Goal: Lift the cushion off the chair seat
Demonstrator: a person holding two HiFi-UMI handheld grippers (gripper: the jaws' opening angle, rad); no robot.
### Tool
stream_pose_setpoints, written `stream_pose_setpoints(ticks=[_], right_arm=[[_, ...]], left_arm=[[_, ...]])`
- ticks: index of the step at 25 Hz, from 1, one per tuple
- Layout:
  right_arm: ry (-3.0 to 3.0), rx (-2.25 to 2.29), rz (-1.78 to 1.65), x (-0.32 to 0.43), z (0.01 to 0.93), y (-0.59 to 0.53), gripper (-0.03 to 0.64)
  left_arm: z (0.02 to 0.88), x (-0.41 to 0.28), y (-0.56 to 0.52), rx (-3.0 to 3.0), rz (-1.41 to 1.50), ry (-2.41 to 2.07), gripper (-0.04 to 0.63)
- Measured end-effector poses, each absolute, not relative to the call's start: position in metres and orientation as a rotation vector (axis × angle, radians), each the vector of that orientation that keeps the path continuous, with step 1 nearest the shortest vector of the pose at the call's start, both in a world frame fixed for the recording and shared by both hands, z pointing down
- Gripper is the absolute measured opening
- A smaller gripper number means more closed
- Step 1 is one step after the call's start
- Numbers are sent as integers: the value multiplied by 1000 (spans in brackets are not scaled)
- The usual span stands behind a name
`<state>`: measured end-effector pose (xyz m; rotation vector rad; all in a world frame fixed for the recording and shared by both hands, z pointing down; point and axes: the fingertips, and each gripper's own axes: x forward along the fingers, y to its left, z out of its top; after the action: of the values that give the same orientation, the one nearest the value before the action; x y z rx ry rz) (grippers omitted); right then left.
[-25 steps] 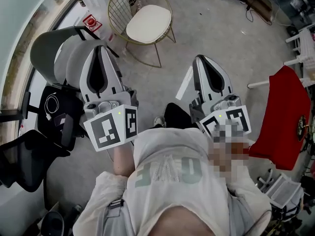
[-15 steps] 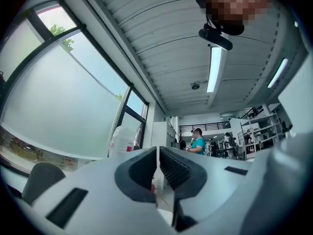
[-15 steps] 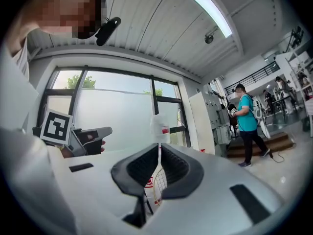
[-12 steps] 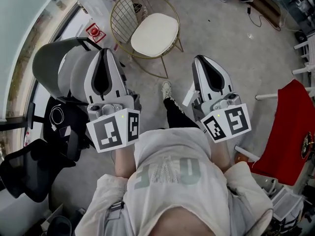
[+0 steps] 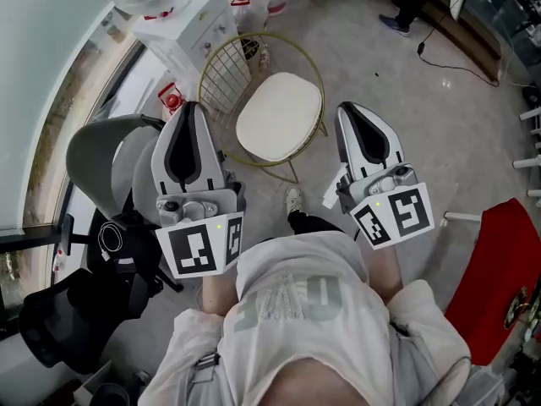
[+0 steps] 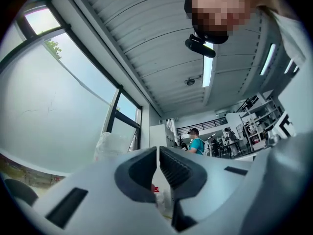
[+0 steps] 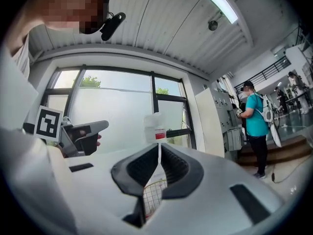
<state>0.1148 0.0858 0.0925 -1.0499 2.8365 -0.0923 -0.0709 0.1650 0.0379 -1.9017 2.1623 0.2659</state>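
1. Ahead of the person, the gold wire chair (image 5: 221,79) and its cream cushion (image 5: 279,117) sit lower and larger in the head view than a second ago, when they lay near the top edge. A white water dispenser (image 5: 182,24) has come into sight behind them.
2. Both grippers have come forward with the person. The left gripper (image 5: 188,108) now shows beside the wire back and the right gripper (image 5: 353,110) beside the seat's right edge. The approach looks nearly finished, yet the cushion lies flat on the seat, untouched.
3. Seen in its own view, the left gripper's jaws are closed to a hairline slit with nothing between them, and it points up past the windows.
4. The right gripper's jaws are pressed together and empty, with the chair's wire mesh showing below them.
5. Lifting will likely need the jaws opened and lowered to the cushion's edge.
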Motion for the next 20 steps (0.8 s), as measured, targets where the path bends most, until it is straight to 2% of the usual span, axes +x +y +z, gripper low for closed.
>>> stream_pose_setpoints(ticks=[9, 20], right_arm=[[2859, -1003, -201, 88, 101, -29, 17], [2874, -1092, -90, 70, 105, -64, 17]], left_arm=[[49, -99, 51, -1863, 268, 2224, 31], [64, -106, 0, -1935, 235, 2334, 31]])
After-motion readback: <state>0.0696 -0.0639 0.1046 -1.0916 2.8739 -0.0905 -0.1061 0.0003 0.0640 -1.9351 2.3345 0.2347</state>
